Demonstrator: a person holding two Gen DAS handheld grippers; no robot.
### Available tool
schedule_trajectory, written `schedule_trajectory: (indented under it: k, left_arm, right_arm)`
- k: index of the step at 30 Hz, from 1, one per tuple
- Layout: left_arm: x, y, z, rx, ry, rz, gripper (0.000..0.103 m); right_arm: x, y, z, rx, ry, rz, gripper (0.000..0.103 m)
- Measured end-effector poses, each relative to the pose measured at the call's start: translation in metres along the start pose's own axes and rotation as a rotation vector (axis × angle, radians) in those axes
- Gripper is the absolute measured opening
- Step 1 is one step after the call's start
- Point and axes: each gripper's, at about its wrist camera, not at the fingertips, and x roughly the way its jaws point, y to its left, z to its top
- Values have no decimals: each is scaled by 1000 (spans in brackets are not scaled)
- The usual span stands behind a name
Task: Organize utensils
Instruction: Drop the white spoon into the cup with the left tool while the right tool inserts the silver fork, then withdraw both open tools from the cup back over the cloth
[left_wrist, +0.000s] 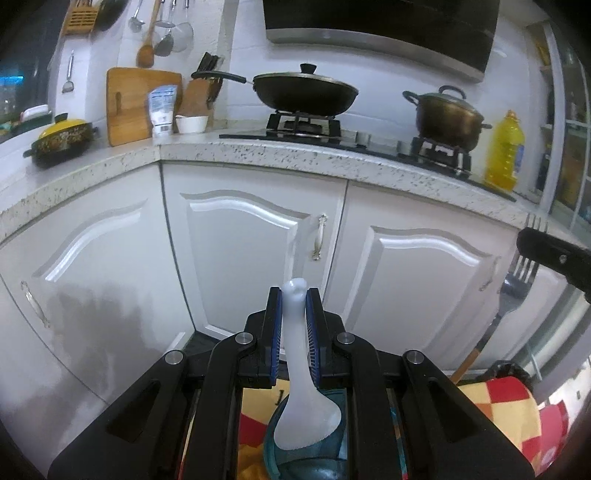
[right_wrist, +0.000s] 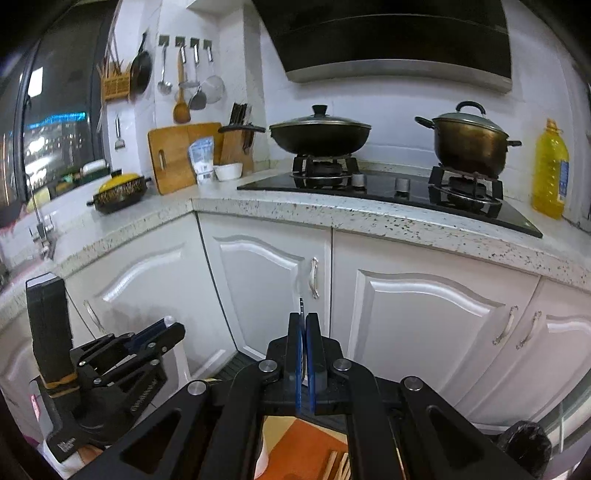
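**Now held: spoon and fork**

Left view: my left tongs (left_wrist: 294, 295) clenched on a white spoon (left_wrist: 295, 354), handle forward, bowl over a blue cup (left_wrist: 306, 454). Right view: my right tongs (right_wrist: 303, 321) pinch a fork (right_wrist: 301, 304) edge-on, facing the cabinets (right_wrist: 417, 332).

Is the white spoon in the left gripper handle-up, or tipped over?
Handle-up. The left gripper is shut on the white spoon: its handle end pokes out past the fingertips, and its bowl hangs below over a teal container.
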Motion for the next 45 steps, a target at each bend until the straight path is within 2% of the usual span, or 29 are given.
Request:
schedule_trajectory:
  k: [5, 15, 18, 22, 24, 26, 29, 33, 36, 45]
  left_arm:
    - [10, -7, -15, 33, 4, 36, 11]
    - [15, -7, -32, 37, 74, 24, 11]
    - [15, -6, -33, 22, 116, 22, 12]
    - [9, 1, -34, -5, 149, 4, 14]
    - [5, 3, -35, -15, 156, -5, 19]
    - [0, 6, -36, -32, 162, -20, 28]
    - [-9, 10, -38, -48, 164, -29, 34]
    - [-20, 13, -42, -47, 176, -30, 34]
    - [-28, 15, -47, -48, 184, -26, 35]
    - [-56, 10, -61, -17, 189, -33, 35]
  right_arm:
    - [14, 7, -12, -17, 33, 21, 2]
    - [51, 16, -40, -3, 181, 106, 3]
    - [58, 8, -45, 70, 215, 154, 3]
    - [53, -6, -50, 177, 225, 219, 10]
    - [47, -8, -52, 188, 222, 213, 17]
    - [38, -9, -56, 205, 215, 214, 28]
    - [30, -11, -59, 219, 214, 211, 30]
    - [18, -15, -67, 250, 227, 199, 32]
    - [12, -15, -74, 263, 238, 188, 38]
    - [-15, -9, -99, 258, 268, 127, 43]
